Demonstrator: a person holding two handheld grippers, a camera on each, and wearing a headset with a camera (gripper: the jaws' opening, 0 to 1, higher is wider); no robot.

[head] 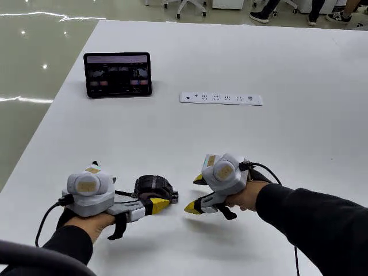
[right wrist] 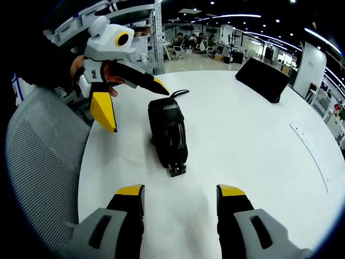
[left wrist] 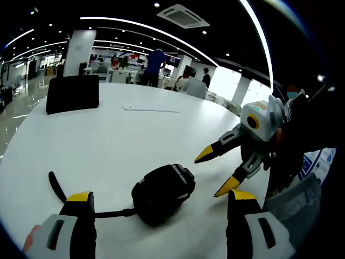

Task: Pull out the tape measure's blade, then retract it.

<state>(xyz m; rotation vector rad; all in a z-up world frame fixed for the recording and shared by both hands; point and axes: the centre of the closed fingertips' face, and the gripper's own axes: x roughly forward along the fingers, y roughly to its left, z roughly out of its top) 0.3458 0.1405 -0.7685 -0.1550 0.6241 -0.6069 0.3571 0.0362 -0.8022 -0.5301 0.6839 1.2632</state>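
A black tape measure (head: pixel 154 187) lies on the white table (head: pixel 259 52) near the front edge, its blade fully in. My left gripper (head: pixel 156 198) stands open, a yellow-tipped finger on each side of the case (left wrist: pixel 164 189) without clamping it. A black wrist strap (left wrist: pixel 54 183) trails back from the case. My right gripper (head: pixel 194 194) is open just to the right, pointing at the case's blade end (right wrist: pixel 177 170), a short gap away. In the right gripper view the tape measure (right wrist: pixel 168 132) sits ahead of the open jaws, with the left gripper (right wrist: pixel 135 108) behind it.
A dark tablet (head: pixel 118 73) stands propped at the back left, and a white power strip (head: pixel 221 98) lies mid-table. A grey mesh chair (right wrist: pixel 38 162) sits at the table's near edge. People stand far off in the room.
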